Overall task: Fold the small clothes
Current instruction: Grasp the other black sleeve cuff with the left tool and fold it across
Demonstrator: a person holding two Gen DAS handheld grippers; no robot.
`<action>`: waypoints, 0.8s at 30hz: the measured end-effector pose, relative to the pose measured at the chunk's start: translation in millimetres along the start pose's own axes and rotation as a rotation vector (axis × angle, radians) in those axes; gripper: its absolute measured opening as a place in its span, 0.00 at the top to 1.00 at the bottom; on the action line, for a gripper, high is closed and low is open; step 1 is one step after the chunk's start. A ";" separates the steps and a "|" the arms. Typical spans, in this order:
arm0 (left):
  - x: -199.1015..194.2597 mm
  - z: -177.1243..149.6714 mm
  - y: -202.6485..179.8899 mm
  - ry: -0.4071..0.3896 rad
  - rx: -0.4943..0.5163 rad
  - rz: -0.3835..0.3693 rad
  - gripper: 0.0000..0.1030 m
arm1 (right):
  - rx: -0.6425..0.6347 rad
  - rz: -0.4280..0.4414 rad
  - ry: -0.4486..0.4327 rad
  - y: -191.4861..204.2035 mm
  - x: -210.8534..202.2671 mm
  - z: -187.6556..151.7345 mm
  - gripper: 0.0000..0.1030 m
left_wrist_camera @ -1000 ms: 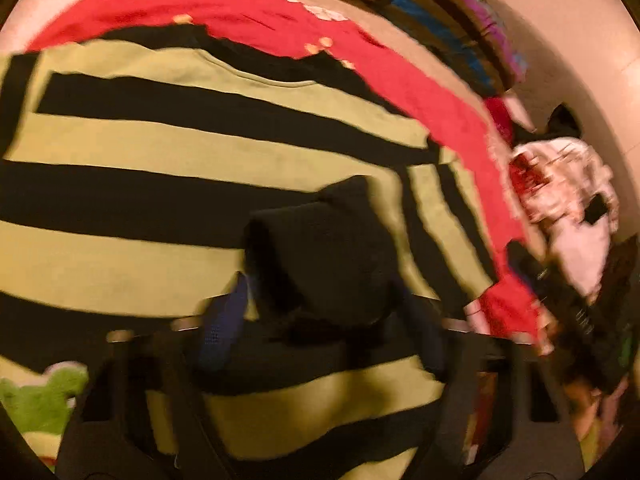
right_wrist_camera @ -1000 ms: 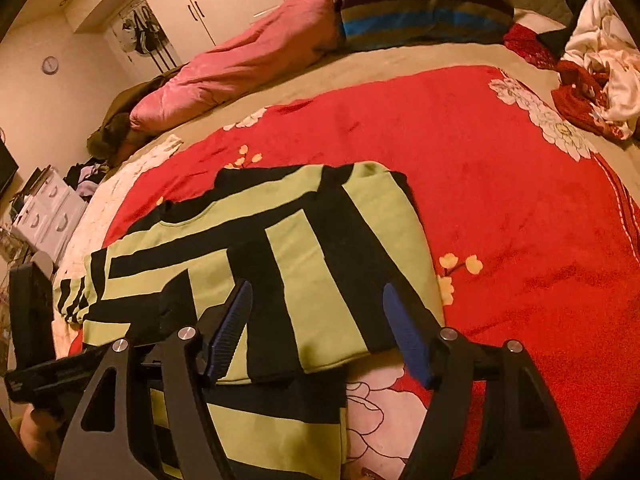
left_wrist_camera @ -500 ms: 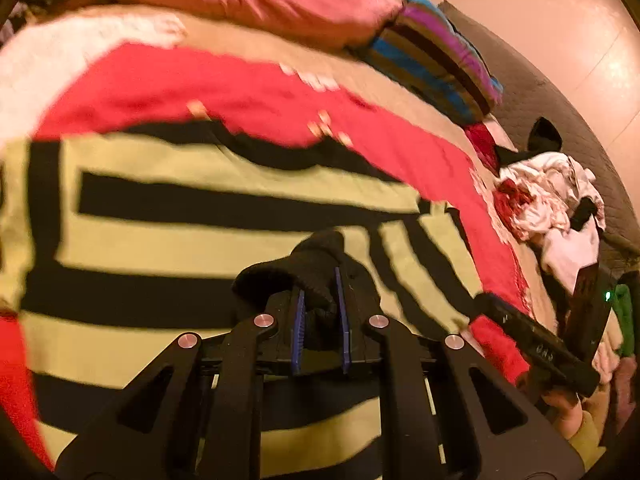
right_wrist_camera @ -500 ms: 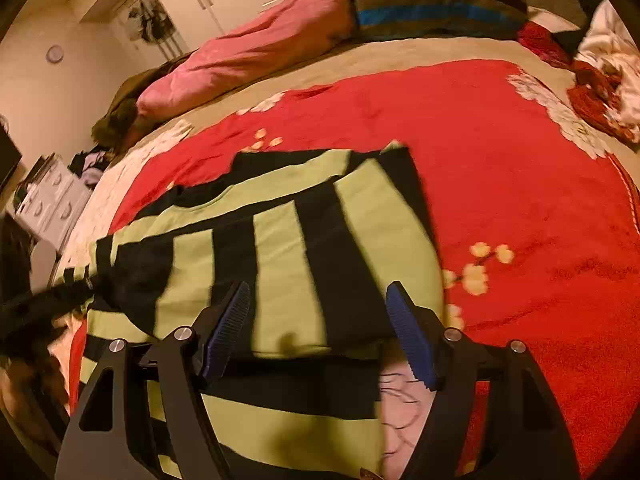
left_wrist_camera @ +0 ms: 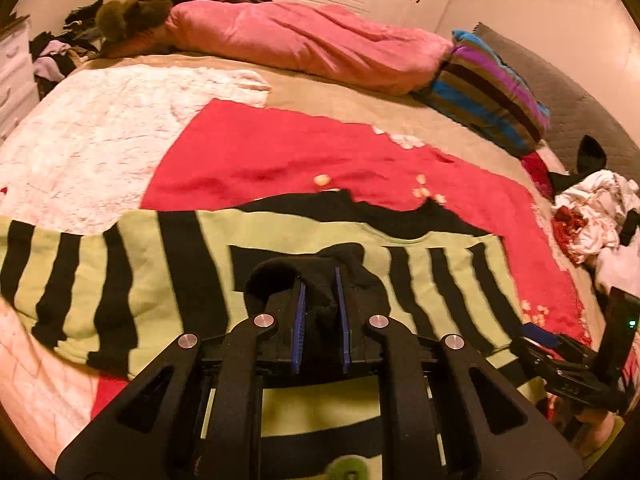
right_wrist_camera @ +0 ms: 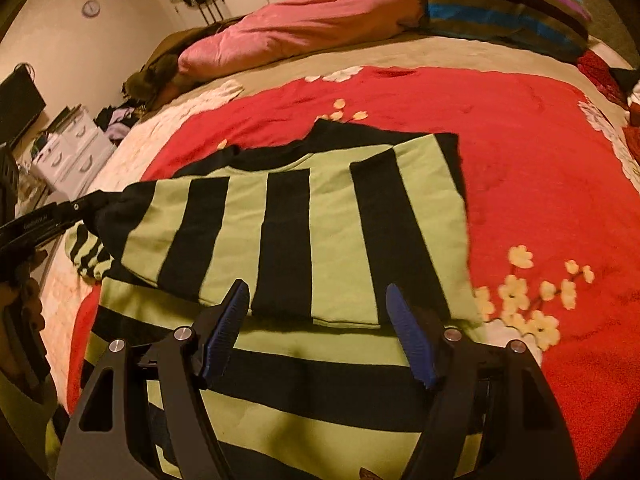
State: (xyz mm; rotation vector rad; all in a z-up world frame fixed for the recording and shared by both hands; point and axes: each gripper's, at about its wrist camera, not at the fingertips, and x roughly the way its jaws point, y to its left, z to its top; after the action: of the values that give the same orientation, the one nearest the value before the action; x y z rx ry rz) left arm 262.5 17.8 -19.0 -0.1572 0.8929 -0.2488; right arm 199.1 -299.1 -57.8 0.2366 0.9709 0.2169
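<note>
From the left wrist camera I see my left gripper [left_wrist_camera: 320,288] clamped on a bunched black cuff [left_wrist_camera: 320,268] of the striped sweater [left_wrist_camera: 160,264]; the blue pads [left_wrist_camera: 298,312] sit close together with the dark knit pinched between them and lifted off the garment below. The sweater, lime green with black bands, lies spread across the red blanket [left_wrist_camera: 260,152] on the bed, one sleeve running out to the left over the white quilted cover [left_wrist_camera: 100,128]. Behind it lie a pink duvet [left_wrist_camera: 312,44] and a striped pillow [left_wrist_camera: 492,92]. At the right edge there is a heap of white and red clothes [left_wrist_camera: 592,208], and low on the right I can make out my right gripper [left_wrist_camera: 540,338] just beside the sweater's edge.

From the right wrist camera my right gripper [right_wrist_camera: 316,320] stands wide apart, nothing between the blue pads [right_wrist_camera: 226,324]; it hovers over the sweater's body [right_wrist_camera: 320,380]. The right sleeve [right_wrist_camera: 304,232] is folded across the chest, its stripes running crosswise to the body's. On the left I see my left gripper [right_wrist_camera: 80,208] holding the black cuff [right_wrist_camera: 112,208] raised, the person's hand [right_wrist_camera: 28,292] beneath it. The red blanket's pale flowers [right_wrist_camera: 532,288] show just beside the folded edge. A white chest of drawers [right_wrist_camera: 72,144] stands by the far wall, with a round clock [right_wrist_camera: 91,8] above.
</note>
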 end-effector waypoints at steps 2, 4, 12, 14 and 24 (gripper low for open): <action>11.8 -4.6 7.0 0.024 0.009 0.042 0.93 | 0.004 -0.007 0.016 1.0 5.6 -2.1 0.32; 19.3 -10.3 11.8 0.035 0.008 0.058 0.93 | 0.004 -0.009 0.032 1.3 9.8 -5.7 0.32; 40.4 -34.2 26.6 0.100 0.015 0.128 0.93 | 0.009 -0.051 0.008 -5.9 2.7 -7.6 0.32; 33.4 -37.1 31.5 0.083 0.001 0.134 0.88 | -0.005 -0.063 -0.012 -7.0 -2.3 -4.5 0.32; -24.8 -40.0 9.4 -0.020 -0.012 0.085 0.87 | -0.019 -0.089 -0.034 -13.5 -3.7 9.1 0.32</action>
State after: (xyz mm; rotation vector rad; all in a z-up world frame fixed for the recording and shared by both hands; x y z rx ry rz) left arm 217.6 32.5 -27.4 -0.1324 0.8796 -0.1621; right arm 205.8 -313.9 -53.8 0.1788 0.9428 0.1401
